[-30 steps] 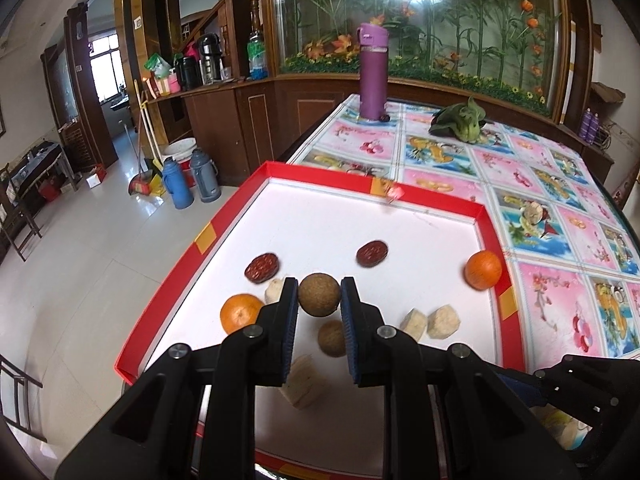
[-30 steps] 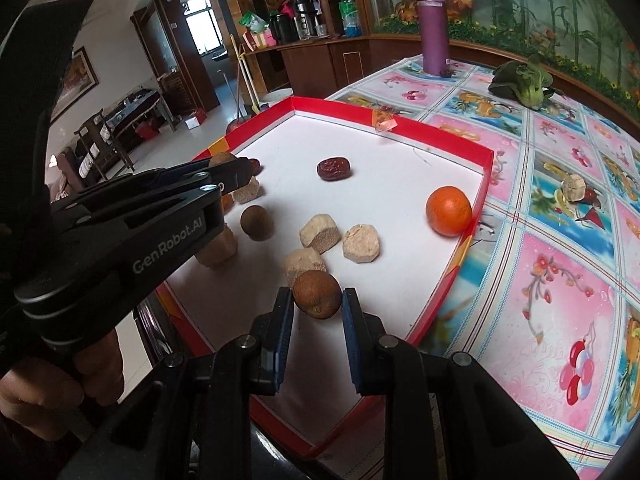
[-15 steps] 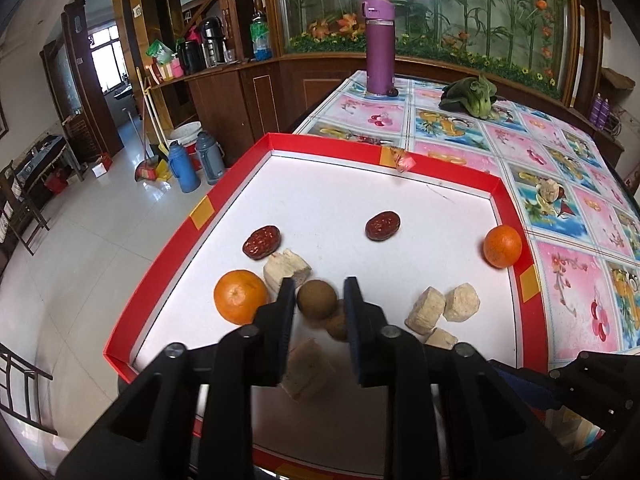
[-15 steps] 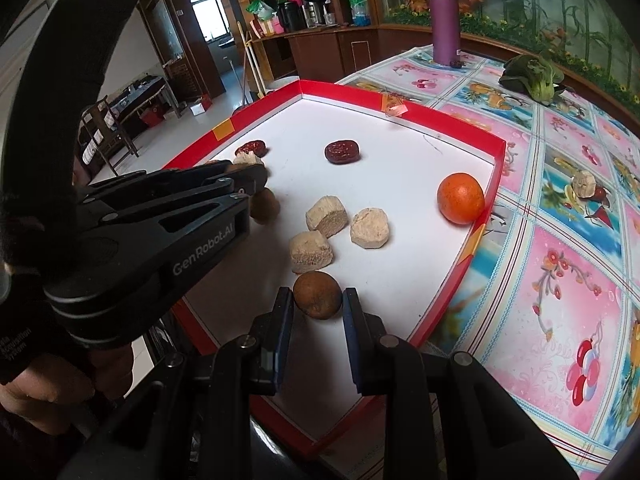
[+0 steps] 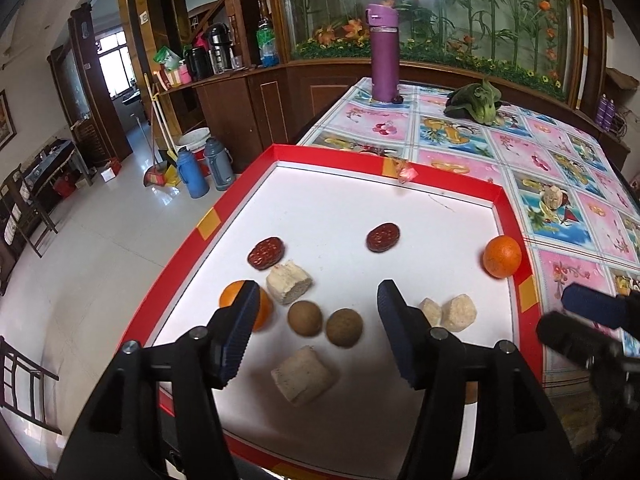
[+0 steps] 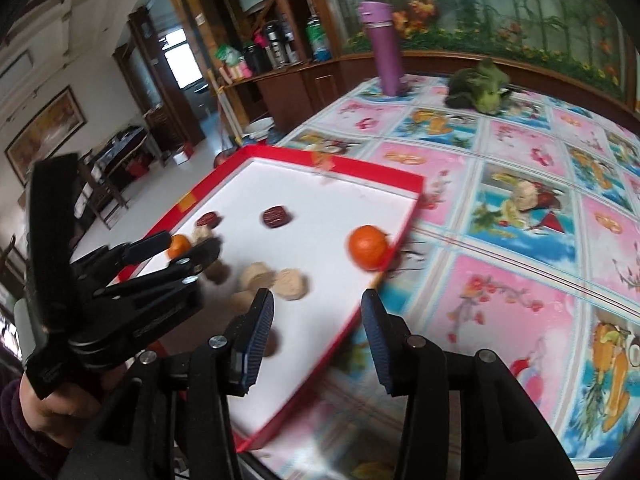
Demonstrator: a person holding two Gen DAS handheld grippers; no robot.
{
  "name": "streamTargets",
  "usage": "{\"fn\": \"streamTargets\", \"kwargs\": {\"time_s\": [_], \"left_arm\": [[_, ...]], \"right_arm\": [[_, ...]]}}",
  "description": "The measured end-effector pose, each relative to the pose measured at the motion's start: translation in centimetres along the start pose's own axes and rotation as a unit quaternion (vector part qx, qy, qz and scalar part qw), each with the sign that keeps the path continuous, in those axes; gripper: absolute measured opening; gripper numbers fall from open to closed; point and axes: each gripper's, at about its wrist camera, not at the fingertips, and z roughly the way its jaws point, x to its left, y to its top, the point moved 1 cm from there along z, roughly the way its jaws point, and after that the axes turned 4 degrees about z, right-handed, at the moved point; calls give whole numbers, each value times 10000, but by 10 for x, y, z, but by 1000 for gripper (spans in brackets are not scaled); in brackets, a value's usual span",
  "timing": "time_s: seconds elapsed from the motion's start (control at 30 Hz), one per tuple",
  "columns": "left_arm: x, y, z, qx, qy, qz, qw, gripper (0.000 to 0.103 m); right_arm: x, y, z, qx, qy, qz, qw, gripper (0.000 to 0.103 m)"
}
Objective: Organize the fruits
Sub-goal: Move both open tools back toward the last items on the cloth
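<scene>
Two round brown fruits (image 5: 323, 322) lie side by side, touching or nearly so, in the lower middle of the left wrist view, on the white floor of the red-rimmed tray (image 5: 512, 216); being round, they offer no long axis to line up with. They sit straight ahead of the left gripper (image 5: 316, 334), between its two spread jaws, which stand wide open and hold nothing. Just up and left of the pair lie a pale cut chunk (image 5: 288, 282) and an orange (image 5: 246, 312) partly hidden behind the left jaw, with two dark red dates (image 5: 266, 253) farther up the frame. A second orange (image 5: 502, 256) rests against the tray's right rim at right centre, and two pale chunks (image 5: 448, 312) lie between it and the brown pair. In the blurred right wrist view the right gripper (image 6: 318, 330) hangs over the tray's near right rim, jaws also wide apart and empty, with that second orange (image 6: 367, 247) up ahead of it. My judgement is that the left gripper is nearer the brown fruits, and the right is nearer the lone orange.
</scene>
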Motion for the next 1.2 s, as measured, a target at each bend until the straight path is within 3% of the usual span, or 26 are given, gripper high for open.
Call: {"fn": "streamTargets", "kwargs": {"time_s": [0.37, 0.53, 0.77, 1.0, 1.1, 1.2], "left_arm": [[-35, 24, -13, -187, -393, 389, 9983, 64], [-60, 41, -16, -303, -636, 641, 9954, 71], [-89, 61, -25, -465, -906, 825, 9914, 71], [-96, 62, -24, -379, -937, 846, 9913, 72], [-95, 63, -22, -353, -936, 822, 9916, 72], [-96, 64, -19, -327, -955, 805, 9916, 72]], "right_arm": [[-95, 16, -18, -267, -723, 1020, 9918, 45], [-137, 28, -26, -420, -994, 1337, 9851, 45], [-180, 61, 2, -312, -1625, 1291, 9777, 43], [-187, 75, 36, -174, -1663, 1290, 9774, 40], [-182, 80, 42, -137, -1475, 1315, 9802, 40], [-175, 84, 49, -128, -1699, 1061, 9797, 40]]}}
